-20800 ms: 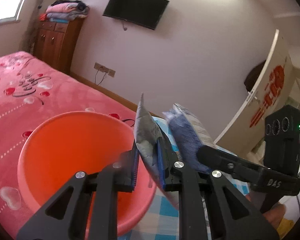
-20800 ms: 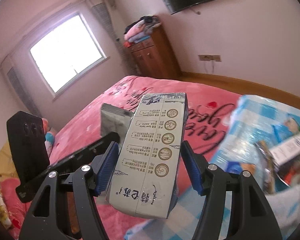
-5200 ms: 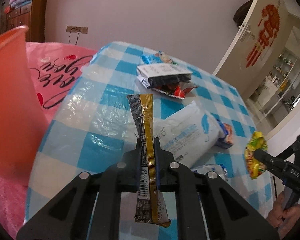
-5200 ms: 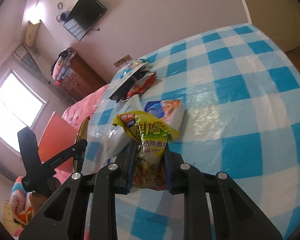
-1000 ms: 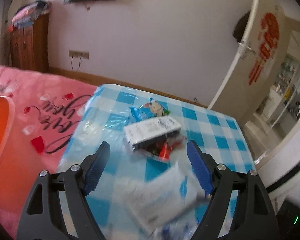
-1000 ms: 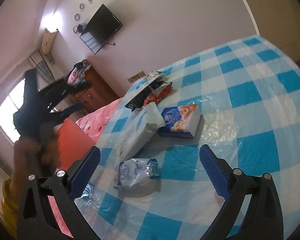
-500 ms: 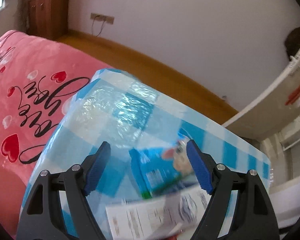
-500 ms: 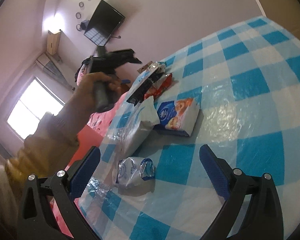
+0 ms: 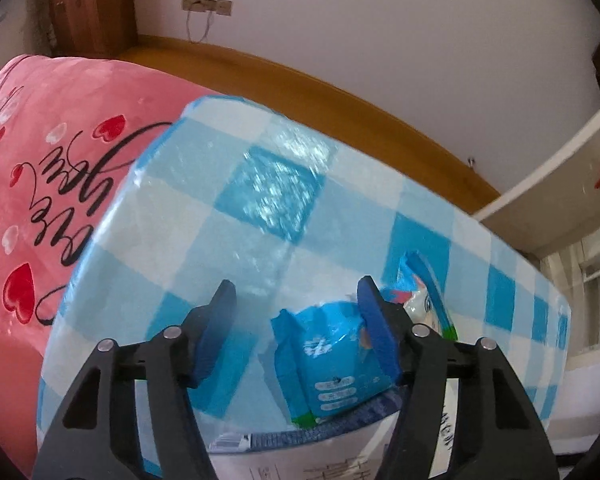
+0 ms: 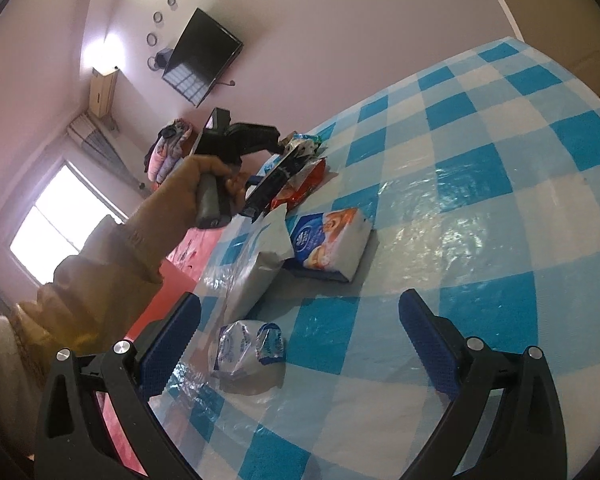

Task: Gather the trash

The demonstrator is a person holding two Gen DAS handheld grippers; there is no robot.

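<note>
The left claw (image 9: 296, 330) is wide apart and holds nothing. A blue snack pack (image 9: 332, 364) lies between its fingers, close to the right one, on the blue checked table (image 9: 204, 216). At 6 o'clock a white box (image 9: 300, 456) lies under the pack; its writing is too cut off to read. A pink bed (image 9: 40, 152) sits at 9 o'clock.

The right claw (image 10: 300, 320) is wide apart too. A crumpled white wrapper (image 10: 246, 344) lies near its left finger. At 12 o'clock are a tissue pack (image 10: 332, 244) and a white bag (image 10: 256, 256).
</note>
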